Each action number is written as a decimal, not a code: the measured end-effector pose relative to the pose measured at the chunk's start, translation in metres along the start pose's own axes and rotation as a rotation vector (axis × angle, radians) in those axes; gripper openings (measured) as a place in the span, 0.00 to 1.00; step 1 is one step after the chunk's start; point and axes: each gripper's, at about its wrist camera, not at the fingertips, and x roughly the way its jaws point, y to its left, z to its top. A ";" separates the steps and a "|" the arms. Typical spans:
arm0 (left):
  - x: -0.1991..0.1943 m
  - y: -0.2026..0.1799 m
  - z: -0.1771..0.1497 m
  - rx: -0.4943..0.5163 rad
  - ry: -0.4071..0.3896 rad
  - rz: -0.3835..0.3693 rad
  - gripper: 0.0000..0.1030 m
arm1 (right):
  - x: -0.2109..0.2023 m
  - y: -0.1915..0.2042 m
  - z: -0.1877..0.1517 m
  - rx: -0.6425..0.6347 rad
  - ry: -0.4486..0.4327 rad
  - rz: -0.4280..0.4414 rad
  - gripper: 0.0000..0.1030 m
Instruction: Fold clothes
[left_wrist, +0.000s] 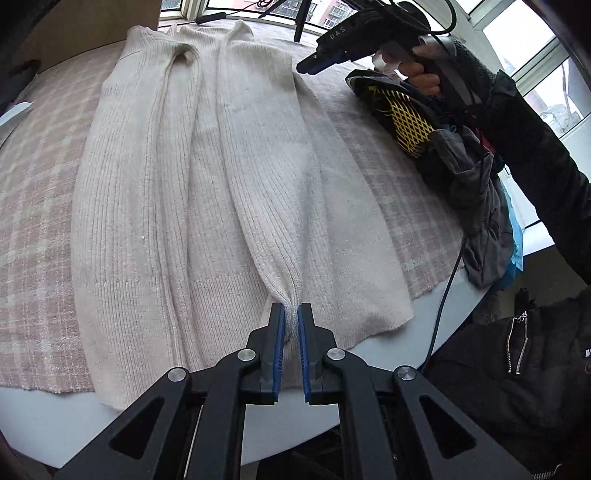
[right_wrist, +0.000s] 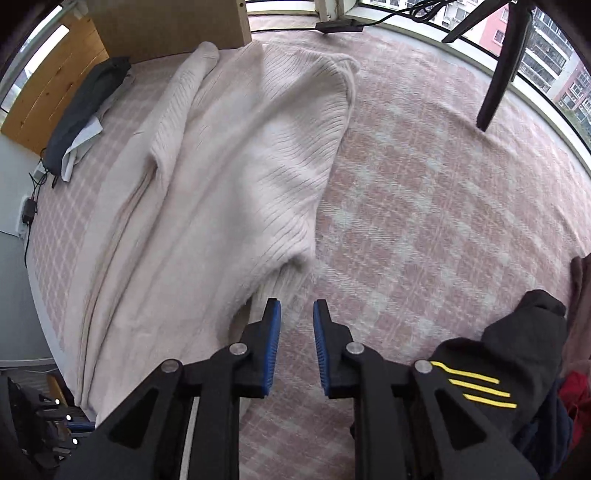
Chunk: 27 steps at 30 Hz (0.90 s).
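Left gripper (left_wrist: 291, 312) first, from its own camera: the blue pads are pinched tight on the cuff end of a sleeve (left_wrist: 291, 317), with the knit bunched up between them. That sleeve belongs to a cream ribbed sweater (left_wrist: 155, 206) lying lengthwise on a pink plaid cloth (left_wrist: 37, 221) that covers the table (left_wrist: 44, 424). The sleeve runs up along the middle of the sweater body, and the other sleeve lies folded in along the left side. The hem end of the sweater sits near the table edge, hanging slightly past the cloth. Up at the top right you can see the right gripper (left_wrist: 306, 68) from outside, held by a hand (left_wrist: 424, 74) in a dark sleeve, hovering above the far right side of the sweater. Under that hand there's a heap of dark clothes (left_wrist: 461, 166), one piece with a yellow net pattern.

Right wrist view: the right gripper (right_wrist: 297, 306) has its pads apart and nothing between them, just plaid cloth (right_wrist: 424, 184) below. It's just beside the sweater (right_wrist: 221, 166), whose shoulder-and-sleeve part looks lifted and a bit motion-blurred, right next to the left fingertip. A black garment with three yellow stripes (right_wrist: 498, 369) sits at lower right, and a dark folded item (right_wrist: 85, 107) lies at the far left edge of the cloth.
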 end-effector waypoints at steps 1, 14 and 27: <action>0.001 -0.002 0.000 0.006 0.004 0.002 0.07 | 0.003 0.003 0.002 -0.006 -0.002 -0.003 0.20; 0.003 -0.007 0.004 0.027 0.019 0.007 0.07 | 0.002 0.021 0.020 -0.086 -0.021 -0.077 0.35; -0.011 -0.009 0.001 0.038 0.013 0.133 0.08 | -0.007 -0.037 0.021 -0.005 0.001 -0.130 0.39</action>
